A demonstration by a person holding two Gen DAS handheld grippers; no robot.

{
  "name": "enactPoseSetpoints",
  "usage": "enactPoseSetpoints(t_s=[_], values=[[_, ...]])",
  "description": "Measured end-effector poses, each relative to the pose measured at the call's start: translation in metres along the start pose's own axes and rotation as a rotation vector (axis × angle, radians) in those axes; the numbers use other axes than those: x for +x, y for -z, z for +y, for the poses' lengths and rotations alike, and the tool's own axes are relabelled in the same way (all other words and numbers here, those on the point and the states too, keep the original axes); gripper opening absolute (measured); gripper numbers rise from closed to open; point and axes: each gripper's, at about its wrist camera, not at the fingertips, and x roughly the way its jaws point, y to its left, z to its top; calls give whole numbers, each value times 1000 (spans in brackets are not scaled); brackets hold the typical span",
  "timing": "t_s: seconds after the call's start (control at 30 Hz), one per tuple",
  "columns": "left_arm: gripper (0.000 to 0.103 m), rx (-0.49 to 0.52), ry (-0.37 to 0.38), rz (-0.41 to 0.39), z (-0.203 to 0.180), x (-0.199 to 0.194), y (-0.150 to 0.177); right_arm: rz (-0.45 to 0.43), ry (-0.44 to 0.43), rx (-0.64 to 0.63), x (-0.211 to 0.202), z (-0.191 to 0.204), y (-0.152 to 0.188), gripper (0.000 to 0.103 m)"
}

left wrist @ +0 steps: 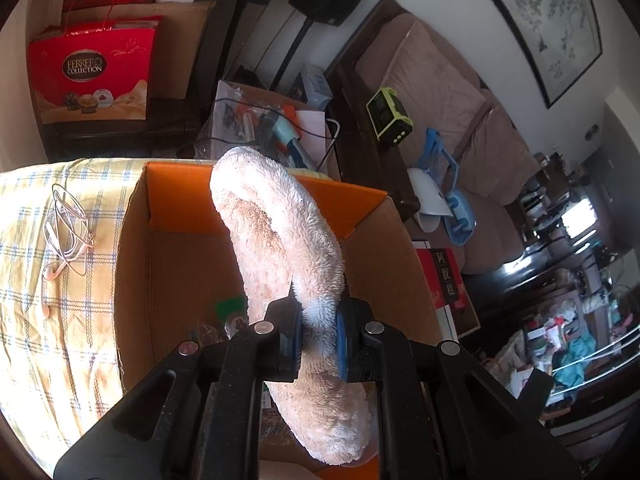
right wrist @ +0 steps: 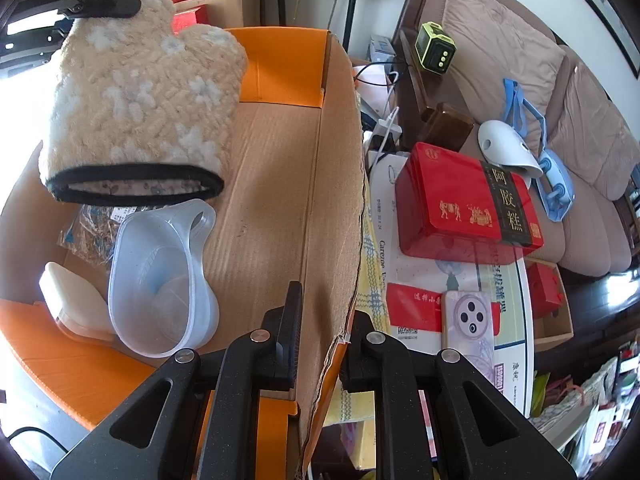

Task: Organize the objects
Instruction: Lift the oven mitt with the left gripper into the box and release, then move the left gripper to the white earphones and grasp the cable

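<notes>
On the left, the left hand-held gripper (left wrist: 316, 340) was clamped on a cream, fluffy, mitten-shaped fabric glove (left wrist: 280, 248), its blue pads pressing into the pile from both sides. The glove hung from that hand-held gripper above the open brown cardboard box with orange flaps (left wrist: 256, 184); in the right wrist view the glove (right wrist: 136, 120) showed its black-trimmed cuff facing downward, clear of the box floor. To the left of the left hand-held gripper, a tangled pink earphone cable (left wrist: 66, 232) lay on the yellow checked cloth (left wrist: 48, 320) covering the desk.

Below the glove, inside the box (right wrist: 280, 184), lay a translucent pale-blue plastic scoop with a handle (right wrist: 160, 280), a white bar-shaped object (right wrist: 72, 296) and a clear packet (right wrist: 88, 232).

The right hand-held gripper (right wrist: 320, 344) straddled the torn right wall of the box, its fingers apart with one on each side; whether they touched the cardboard could not be determined. To its right, outside the box, lay a red rectangular tin with gold lettering (right wrist: 464, 204) and a pink smartphone, camera side up (right wrist: 472, 324).
</notes>
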Motion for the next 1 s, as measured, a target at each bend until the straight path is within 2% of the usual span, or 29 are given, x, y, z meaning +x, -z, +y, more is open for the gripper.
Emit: enactPoseSetpoints(t_s=[0.1, 0.17, 0.23, 0.3, 0.43, 0.53, 0.63, 0.8, 1.0], values=[[16, 45, -49, 45, -1, 10, 5, 0, -1, 2, 0, 0, 0, 15], [27, 73, -90, 54, -4, 11, 7, -1, -2, 2, 0, 0, 0, 15], [51, 77, -106, 62, -3, 9, 9, 0, -2, 2, 0, 0, 0, 15], [59, 71, -94, 59, -3, 3, 11, 0, -1, 1, 0, 0, 0, 15], [76, 122, -125, -10, -8, -18, 13, 0, -2, 2, 0, 0, 0, 15], [85, 134, -116, -73, -10, -39, 13, 0, -2, 3, 0, 0, 0, 15], [90, 148, -124, -112, -10, -56, 11, 0, -2, 1, 0, 0, 0, 15], [91, 158, -149, -124, -3, -70, 11, 0, 0, 2, 0, -1, 1, 16], [97, 130, -183, -160, 19, -85, 15, -1, -1, 3, 0, -1, 3, 16]])
